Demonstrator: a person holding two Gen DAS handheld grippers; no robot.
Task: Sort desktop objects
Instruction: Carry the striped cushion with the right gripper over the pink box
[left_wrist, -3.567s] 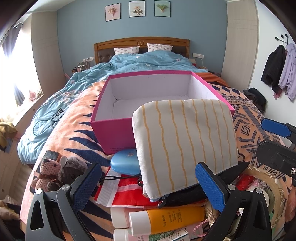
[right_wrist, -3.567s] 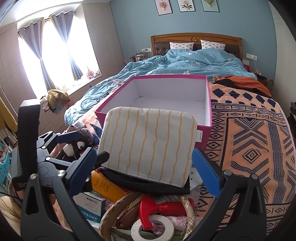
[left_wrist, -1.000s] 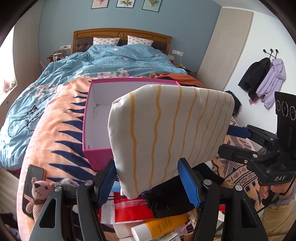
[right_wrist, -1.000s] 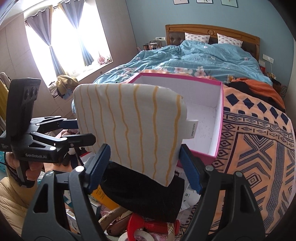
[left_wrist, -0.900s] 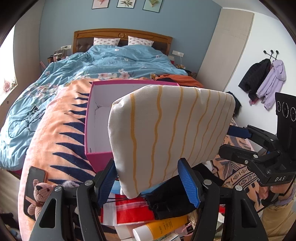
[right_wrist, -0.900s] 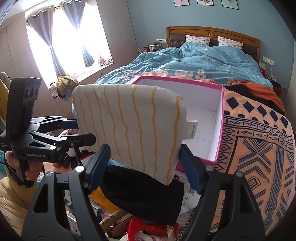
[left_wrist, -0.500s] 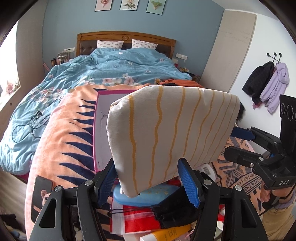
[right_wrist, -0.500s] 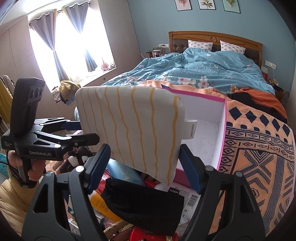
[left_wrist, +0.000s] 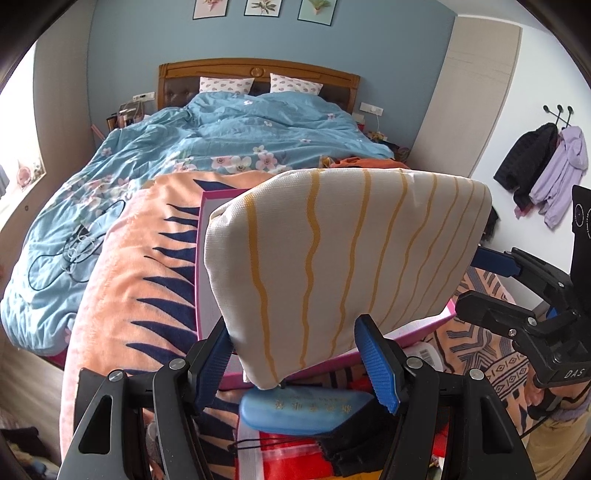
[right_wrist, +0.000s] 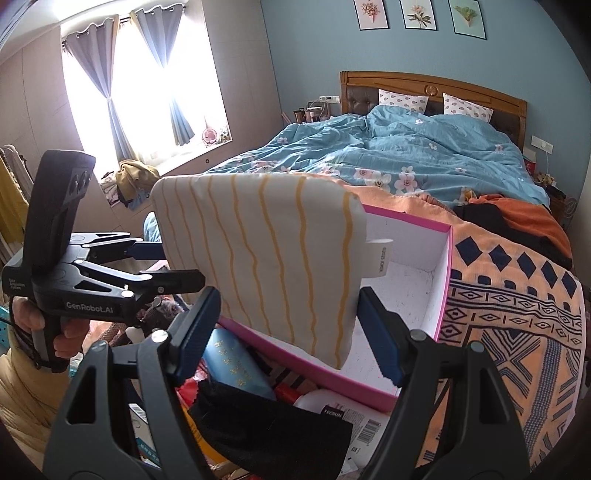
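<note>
Since the earlier frames, the striped cushion (left_wrist: 343, 266) has risen from the heap of clutter and now hangs over the near edge of the pink box (right_wrist: 445, 280), carried between both grippers. Its white cloth with wavy yellow lines fills the middle of both views.

In the left wrist view the left gripper (left_wrist: 299, 360) pinches the lower edge of the cushion, with the blue pads pressed against the cloth on both sides. In the right wrist view the right gripper (right_wrist: 288, 325) holds the same cushion from the other side, its fingers closed on the lower part. Each gripper also shows in the other camera, at the edge of the frame.

The box stands open on the orange patterned blanket (right_wrist: 517, 295) of the bed, and its white inside looks empty in the part I can see. Below the cushion, at the bottom of both frames, stay a blue case (left_wrist: 306, 410), a black cloth (right_wrist: 269, 424) and other small things.

The step in hand seems to be to put the cushion in the box. To do it well, both grippers should go forward together at equal height, so the cloth does not twist, and lower until the cushion rests on the box floor before they release. The cushion looks almost as wide as the box, so it may catch the pink rim.
</note>
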